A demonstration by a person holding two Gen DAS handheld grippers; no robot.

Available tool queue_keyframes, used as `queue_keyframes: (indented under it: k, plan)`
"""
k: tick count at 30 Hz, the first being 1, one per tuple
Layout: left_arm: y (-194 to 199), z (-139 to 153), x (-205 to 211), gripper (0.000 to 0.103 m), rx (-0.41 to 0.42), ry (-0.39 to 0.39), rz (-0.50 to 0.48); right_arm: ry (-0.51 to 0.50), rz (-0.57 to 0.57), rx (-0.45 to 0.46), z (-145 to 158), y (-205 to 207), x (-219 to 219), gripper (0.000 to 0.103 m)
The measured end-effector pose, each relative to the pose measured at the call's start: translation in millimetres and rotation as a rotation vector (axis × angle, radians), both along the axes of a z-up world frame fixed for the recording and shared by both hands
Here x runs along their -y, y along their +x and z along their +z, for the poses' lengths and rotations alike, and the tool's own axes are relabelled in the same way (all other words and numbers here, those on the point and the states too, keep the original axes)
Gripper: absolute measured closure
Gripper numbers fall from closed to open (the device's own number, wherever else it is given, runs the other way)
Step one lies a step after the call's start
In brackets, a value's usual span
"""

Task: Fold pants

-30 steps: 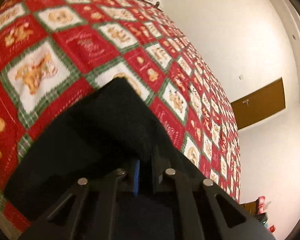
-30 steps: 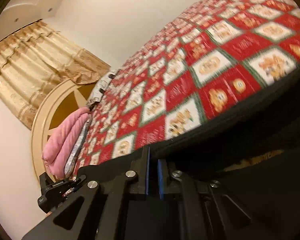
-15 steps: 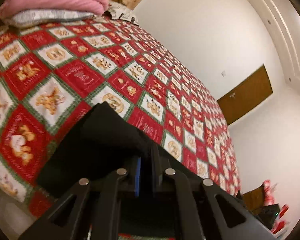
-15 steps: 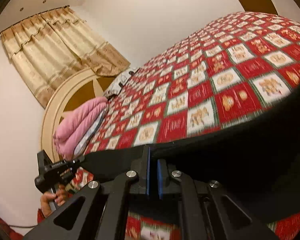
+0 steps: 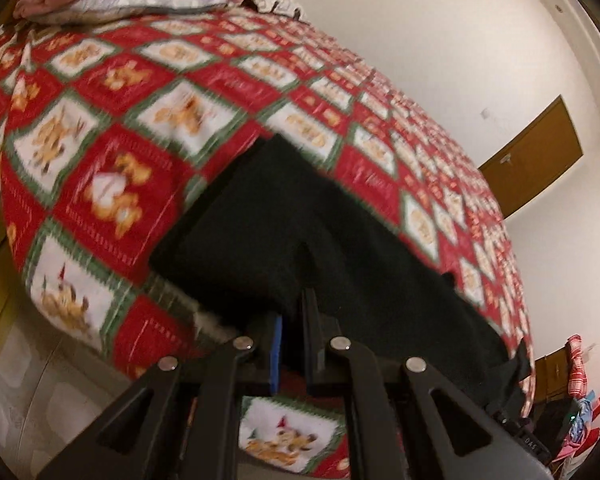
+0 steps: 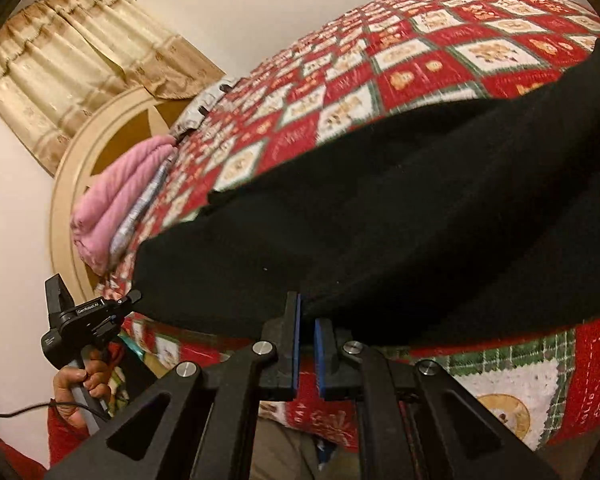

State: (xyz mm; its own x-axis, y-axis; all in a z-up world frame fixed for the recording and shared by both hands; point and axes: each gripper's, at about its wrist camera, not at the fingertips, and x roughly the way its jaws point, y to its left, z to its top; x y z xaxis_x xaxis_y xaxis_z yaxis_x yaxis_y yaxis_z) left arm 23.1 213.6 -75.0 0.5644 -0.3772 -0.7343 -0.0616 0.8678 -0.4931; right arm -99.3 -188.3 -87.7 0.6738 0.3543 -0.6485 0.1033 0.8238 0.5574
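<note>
Left tongs (image 5: 294, 312): clamped narrow on the near edge of the black, soft fabric pants (image 5: 284, 220); the cloth runs straight out from between the blue-lined pads, so the hold looks meant to keep that edge taut.
Right tongs (image 6: 306, 316): likewise pinched tight on the same dark hem, at a point well apart from the left grip, which spreads the edge wide between the two.
Pants' place: they lie on the bed near its front edge, their far part flat on the quilt and the near edge lifted in both tongs. From the right wrist view a second layer shows beneath the upper one, so one fold seems made already.
Why held so: two grips on one edge let the cloth be drawn flat and laid without wrinkling, I judge.
Hand (image 6: 82, 380): in a red sleeve, gripping the left tool's handle at the bed's edge.
Bed cover: red, white and green patchwork quilt (image 5: 148, 92) printed with bears, serving as the folding surface.
Beyond: pink folded blanket (image 6: 116, 196) by the headboard, well clear of the work.
</note>
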Motion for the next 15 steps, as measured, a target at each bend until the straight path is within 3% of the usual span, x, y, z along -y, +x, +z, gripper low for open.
queue_keyframes:
  k: [2, 4, 8, 12, 14, 15]
  plan:
    - [-0.5, -14.6, 2.9, 0.094, -0.025, 0.051, 0.004, -0.015, -0.008, -0.022, -8.1, 2.0, -0.4, 0.097]
    - [-0.1, -22.2, 3.4, 0.094, -0.025, 0.049, 0.009, -0.006, -0.019, -0.044, -18.1, 4.0, 2.1, 0.097]
    - [-0.6, -13.5, 6.9, 0.086, 0.003, 0.124, -0.013, 0.002, -0.012, -0.058, -13.8, 2.6, 6.0, 0.091]
    - [-5.6, 2.3, -7.1, 0.079, 0.031, 0.136, 0.002, -0.050, -0.082, -0.050, 8.0, -16.7, 23.3, 0.050]
    - [-7.9, 10.2, -13.1, 0.059, 0.057, 0.207, 0.046, -0.107, -0.148, 0.000, 24.1, -31.6, 35.4, 0.049]
    - [-11.1, 15.3, -15.9, 0.060, 0.083, 0.256, 0.074, -0.137, -0.164, 0.030, 31.6, -36.6, 39.0, 0.049]
